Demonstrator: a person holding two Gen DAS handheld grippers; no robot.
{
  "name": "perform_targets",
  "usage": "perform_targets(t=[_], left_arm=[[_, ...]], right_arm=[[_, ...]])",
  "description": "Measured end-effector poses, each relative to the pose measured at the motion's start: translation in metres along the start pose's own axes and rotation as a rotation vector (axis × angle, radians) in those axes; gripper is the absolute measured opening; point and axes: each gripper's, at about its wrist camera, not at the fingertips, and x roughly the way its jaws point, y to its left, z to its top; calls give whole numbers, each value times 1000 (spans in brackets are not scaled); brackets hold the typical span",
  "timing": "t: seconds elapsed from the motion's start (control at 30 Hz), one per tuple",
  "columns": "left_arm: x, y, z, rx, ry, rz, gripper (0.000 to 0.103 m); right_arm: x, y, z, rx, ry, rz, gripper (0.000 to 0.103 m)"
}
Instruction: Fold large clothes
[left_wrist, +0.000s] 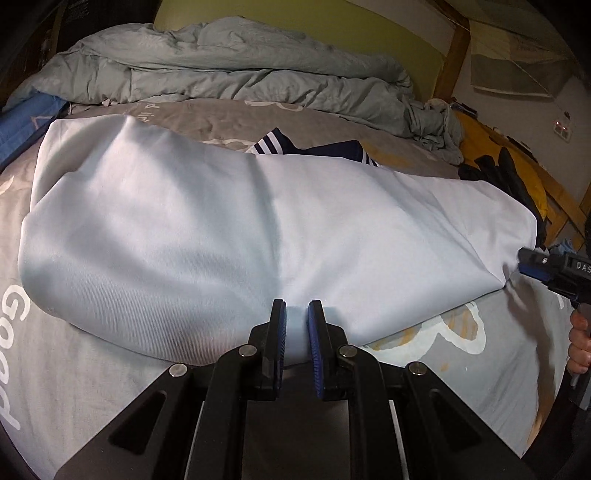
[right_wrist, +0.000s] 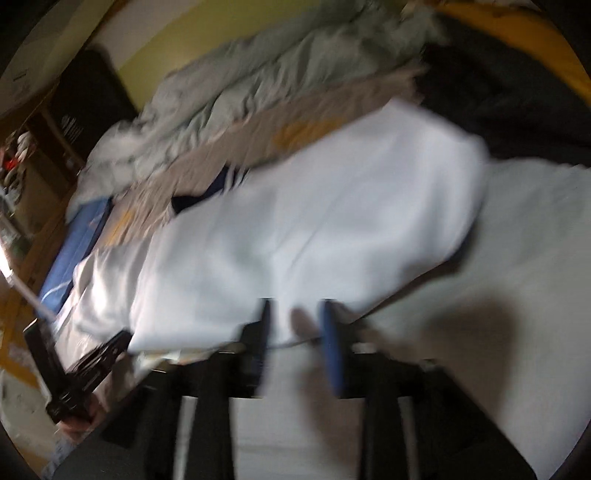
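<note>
Clearly your left gripper (left_wrist: 296, 314) pinched the white garment's (left_wrist: 221, 229) near edge at lower centre; your right gripper (right_wrist: 295, 314) stood partly open, gripping nothing.

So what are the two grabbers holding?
The left gripper pinches the near edge of the white garment. The right gripper is open, holding nothing.

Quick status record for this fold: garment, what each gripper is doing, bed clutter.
garment: pale blue cloth, spread flat across the bed, navy striped trim peeking out at its far edge
surface: grey printed bedsheet
left gripper: nearly closed, pinching the cloth's near edge
right gripper: jaws apart at the cloth's near edge; view blurred, no grip seen
clutter: rumpled grey-green duvet at the far side, dark clothes on a yellow cover
</note>
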Motion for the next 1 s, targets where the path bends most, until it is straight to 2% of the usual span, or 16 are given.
perform_targets(t=[0.03,0.17,0.27,0.33,0.4,0.43,0.5,0.57,0.6,0.63,0.67,0.77,0.87,1.0], left_arm=[[0,-1,0,3,-1,4,16],[1,-3,-1,17,-8,16,16],[0,0,-2,6,-12,3,16],[-1,2,-2,-1,-15,-6,16],[-3,2,-1,-1,-21,-10,16],[-7,1,-1,5,-31,-10,16],[-21,-1,-1,20,-73,5,16],[-40,-1,1,30,-114,11,16],[-51,0,3,25,-138,12,16],[-59,1,6,16,-151,25,16],[-66,3,11,1,-159,46,16],[-87,14,25,-48,-222,21,16],[-101,18,33,-38,-278,69,16],[-116,18,34,-4,-341,83,16]], right_arm=[[-5,-5,1,11,-31,-28,53],[-15,-41,3,143,-95,-119,72],[-15,-73,13,256,-138,-129,72],[-10,-87,23,305,-150,-77,72],[2,-98,33,349,-136,33,66],[9,-104,37,369,-119,67,58],[25,-107,40,395,-95,70,56],[35,-104,41,387,-90,48,48],[34,-102,42,378,-102,38,43],[33,-95,44,355,-107,32,34],[29,-85,46,312,-119,-4,31],[14,-52,50,225,-149,-102,28],[-10,-2,61,179,-219,-66,26],[-20,83,64,-18,-247,-30,26]])
